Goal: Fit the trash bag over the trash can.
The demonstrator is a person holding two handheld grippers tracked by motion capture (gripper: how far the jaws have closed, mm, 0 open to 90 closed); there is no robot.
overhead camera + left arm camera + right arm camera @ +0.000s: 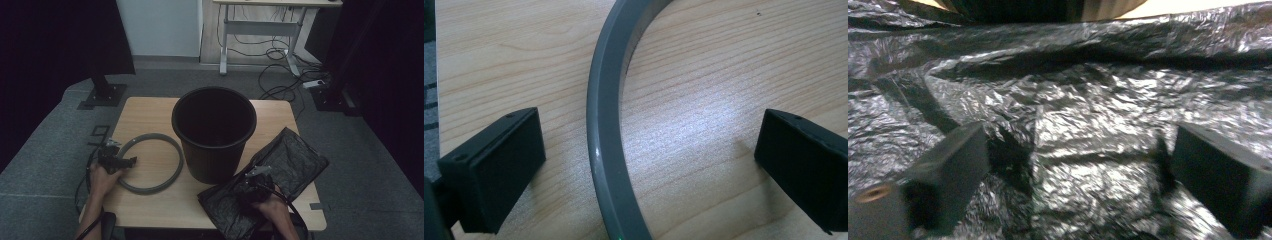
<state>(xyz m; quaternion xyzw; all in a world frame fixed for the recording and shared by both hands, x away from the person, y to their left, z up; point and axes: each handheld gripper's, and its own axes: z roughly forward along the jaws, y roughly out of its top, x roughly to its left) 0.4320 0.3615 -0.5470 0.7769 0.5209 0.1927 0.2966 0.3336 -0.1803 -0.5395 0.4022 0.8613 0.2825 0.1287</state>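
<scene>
High view: black bag [280, 175] flat – long axis diagonal, near-left to far-right.

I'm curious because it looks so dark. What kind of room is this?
Probably a workroom or lab: a small wooden table with a black bin, a desk behind, and cables across grey carpet.
</scene>
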